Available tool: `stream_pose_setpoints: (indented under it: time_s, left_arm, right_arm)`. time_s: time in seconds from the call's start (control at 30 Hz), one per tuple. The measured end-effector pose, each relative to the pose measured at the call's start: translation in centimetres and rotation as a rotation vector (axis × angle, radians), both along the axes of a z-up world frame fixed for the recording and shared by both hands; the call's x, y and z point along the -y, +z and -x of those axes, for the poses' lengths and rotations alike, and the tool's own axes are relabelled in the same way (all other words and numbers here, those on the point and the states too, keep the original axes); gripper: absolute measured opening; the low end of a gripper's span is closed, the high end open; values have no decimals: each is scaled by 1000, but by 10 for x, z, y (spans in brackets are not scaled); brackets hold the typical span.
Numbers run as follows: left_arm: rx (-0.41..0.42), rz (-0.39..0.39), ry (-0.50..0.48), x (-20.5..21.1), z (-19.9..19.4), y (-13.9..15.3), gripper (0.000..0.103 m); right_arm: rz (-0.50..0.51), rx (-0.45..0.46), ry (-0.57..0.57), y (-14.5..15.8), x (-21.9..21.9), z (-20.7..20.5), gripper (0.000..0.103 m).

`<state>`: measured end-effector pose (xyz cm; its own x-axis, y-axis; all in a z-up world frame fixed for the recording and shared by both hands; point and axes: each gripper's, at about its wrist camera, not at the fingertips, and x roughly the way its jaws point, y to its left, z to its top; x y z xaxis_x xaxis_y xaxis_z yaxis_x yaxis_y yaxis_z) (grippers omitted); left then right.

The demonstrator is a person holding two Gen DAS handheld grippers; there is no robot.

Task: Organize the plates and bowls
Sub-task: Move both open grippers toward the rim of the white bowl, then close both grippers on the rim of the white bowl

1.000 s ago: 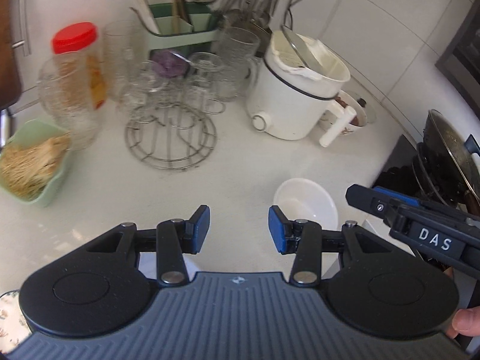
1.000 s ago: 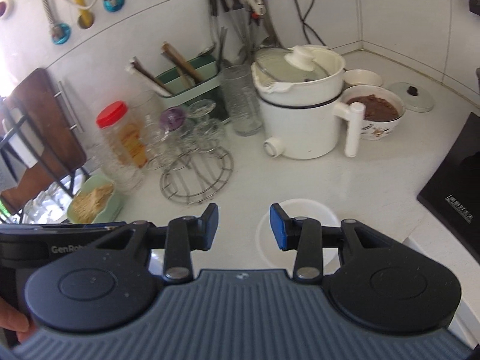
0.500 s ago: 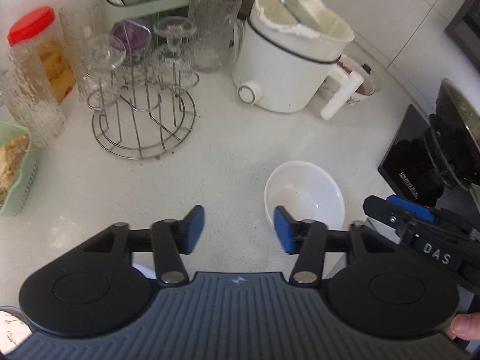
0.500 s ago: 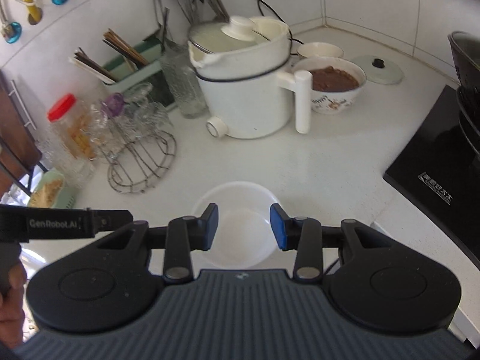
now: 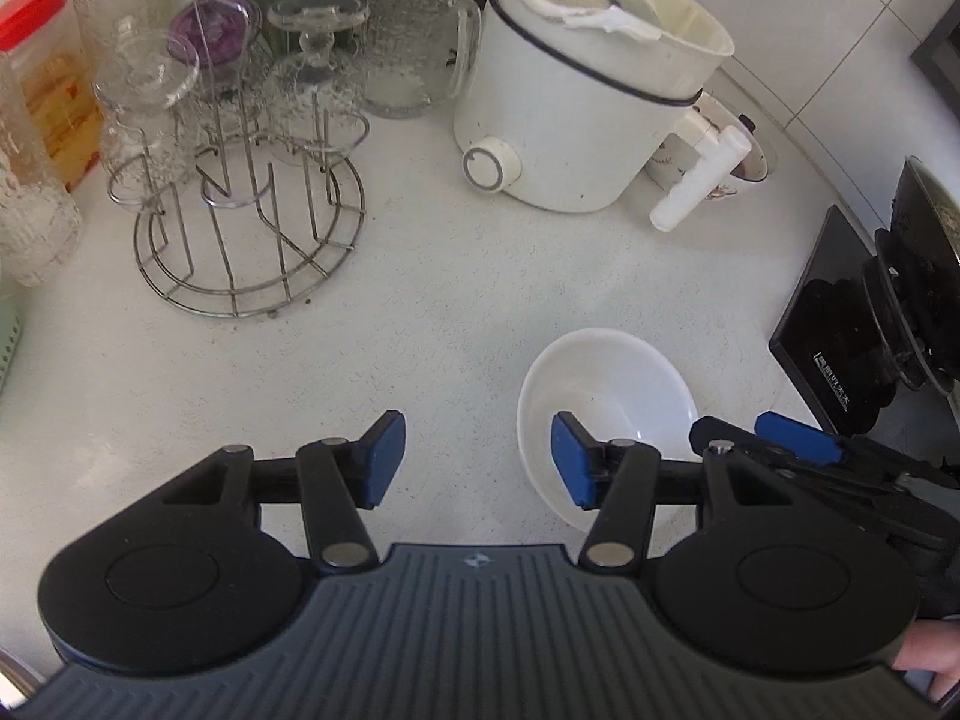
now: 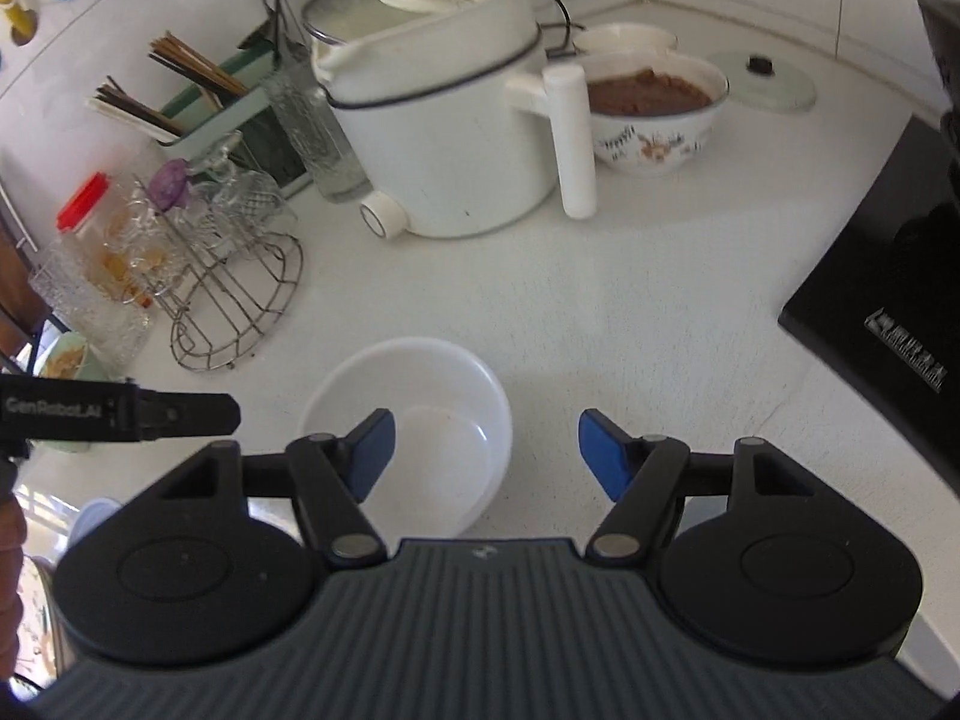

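partly hidden: white bowl [image 6: 414,420] near rim behind right gripper [image 6: 486,456] fingers.

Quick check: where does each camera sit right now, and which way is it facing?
Left wrist: on the left gripper, angled down at the counter; the white bowl lies ahead to the right, the right gripper's tip and a fingertip at the right edge.
Right wrist: on the right gripper, angled down; the bowl under its left finger, the left gripper at the left edge.
Shared: bowl, white pot, wire rack.
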<state>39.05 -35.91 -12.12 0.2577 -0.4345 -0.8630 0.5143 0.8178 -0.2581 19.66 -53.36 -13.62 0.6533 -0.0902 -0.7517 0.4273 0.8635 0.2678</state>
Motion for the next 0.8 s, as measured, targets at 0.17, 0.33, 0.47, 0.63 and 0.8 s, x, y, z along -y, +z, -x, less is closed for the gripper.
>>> stream_pose_setpoints:
  time_s: [0.17, 0.33, 0.47, 0.63, 0.8]
  left_arm:
    - [-66, 45, -6, 5, -6, -14, 60]
    - [-116, 43, -12, 13, -10, -27, 58]
    - [-128, 27, -25, 17, -13, -37, 43]
    - [-155, 26, -43, 19, -14, -48, 29]
    - [-159, 35, -45, 21, -12, -50, 26]
  right_arm:
    - [-37, -11, 9, -8, 6, -5, 57]
    - [-52, -53, 7, -18, 10, -13, 44]
    - [-55, -75, 22, -25, 11, -20, 32]
    - [-55, -90, 42, -29, 8, -24, 22]
    - [-56, -96, 52, -29, 9, -26, 15]
